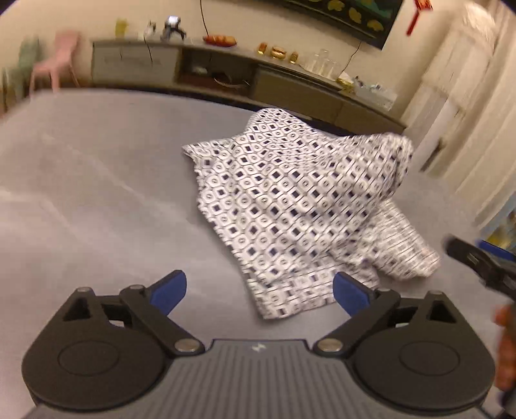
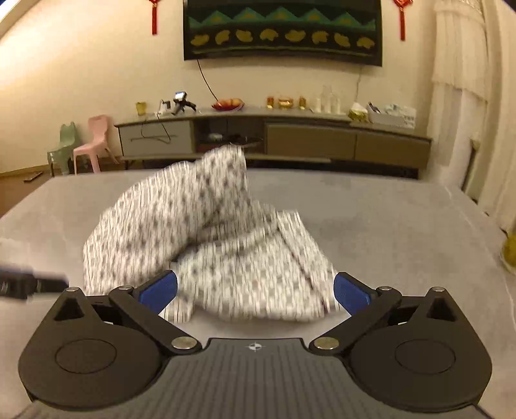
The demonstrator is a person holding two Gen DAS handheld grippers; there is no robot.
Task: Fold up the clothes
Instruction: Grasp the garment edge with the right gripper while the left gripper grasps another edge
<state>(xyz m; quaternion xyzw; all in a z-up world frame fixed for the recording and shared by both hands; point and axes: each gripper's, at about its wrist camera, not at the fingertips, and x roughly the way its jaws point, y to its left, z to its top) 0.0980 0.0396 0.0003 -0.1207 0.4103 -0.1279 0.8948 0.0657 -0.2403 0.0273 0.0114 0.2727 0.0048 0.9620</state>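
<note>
A white garment with a dark square pattern (image 1: 290, 206) lies crumpled and partly billowed up on the grey bed (image 1: 96, 193). My left gripper (image 1: 259, 291) is open and empty, just in front of the garment's near edge. In the right wrist view the same garment (image 2: 206, 241) is motion-blurred, humped up in the middle. My right gripper (image 2: 254, 290) is open and empty, its blue pads on either side of the garment's near edge. The right gripper also shows at the right edge of the left wrist view (image 1: 483, 261).
A long low sideboard (image 2: 274, 138) with bowls, glasses and a small camera stands against the far wall. Pink and green plastic chairs (image 2: 93, 141) stand at the left. Curtains (image 2: 467, 112) hang on the right. A dark wall hanging (image 2: 280, 29) is above.
</note>
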